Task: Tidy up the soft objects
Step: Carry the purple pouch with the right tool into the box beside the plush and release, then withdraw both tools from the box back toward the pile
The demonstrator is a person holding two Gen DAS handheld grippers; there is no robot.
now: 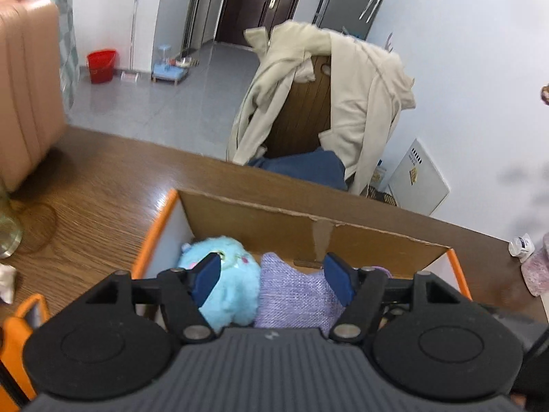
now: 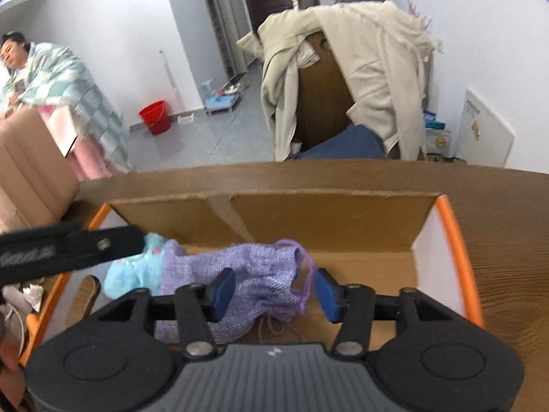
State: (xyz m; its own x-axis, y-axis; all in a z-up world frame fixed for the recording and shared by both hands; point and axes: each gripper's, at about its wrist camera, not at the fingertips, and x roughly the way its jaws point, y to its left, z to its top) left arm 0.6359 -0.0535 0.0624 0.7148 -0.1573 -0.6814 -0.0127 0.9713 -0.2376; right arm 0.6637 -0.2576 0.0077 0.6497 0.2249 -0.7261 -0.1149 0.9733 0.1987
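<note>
Right wrist: crumpled lilac pouch (image 2: 247,281) (knitted, drawstring) beside fluffy blue plush (image 2: 132,276); both jaws wide.

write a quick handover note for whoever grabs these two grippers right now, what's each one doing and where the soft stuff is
Left gripper: open, empty, over the box's left part, above the blue plush toy.
Right gripper: open, empty, above the purple mesh bag.
Cardboard box with orange edges stands on the wooden table.
Done: plush toy and mesh bag lie inside the box, side by side, toy to the left.
Left: a pale purple soft item sits on the table at the left view's right edge, apparently still outside the box; likely next. Right half of the box floor is bare.
</note>
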